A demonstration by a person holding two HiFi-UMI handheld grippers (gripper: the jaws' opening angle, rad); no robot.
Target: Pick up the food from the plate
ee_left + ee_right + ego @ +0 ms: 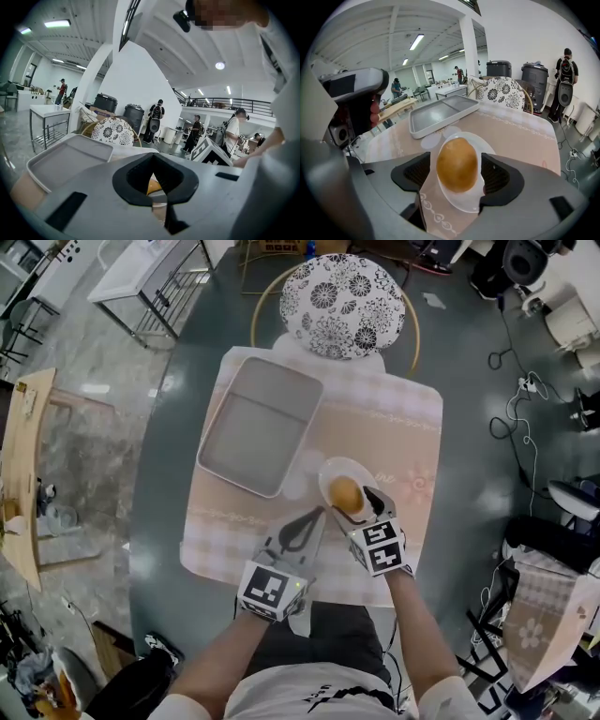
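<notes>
A golden-brown bread roll (346,493) (457,164) lies on a small white plate (327,472) (488,146) on the pink tablecloth. My right gripper (357,508) (457,174) is lowered over the plate. Its dark pads stand on either side of the roll, each with a narrow gap, so it is open. My left gripper (313,518) (152,183) rests just left of the plate with its tips together and nothing held. In the left gripper view a sliver of the roll shows through its jaws.
An empty grey metal tray (258,423) (440,115) (65,157) lies to the far left of the plate. A chair with a black-and-white patterned cushion (342,306) stands at the table's far side. The cloth (398,423) covers a round glass table.
</notes>
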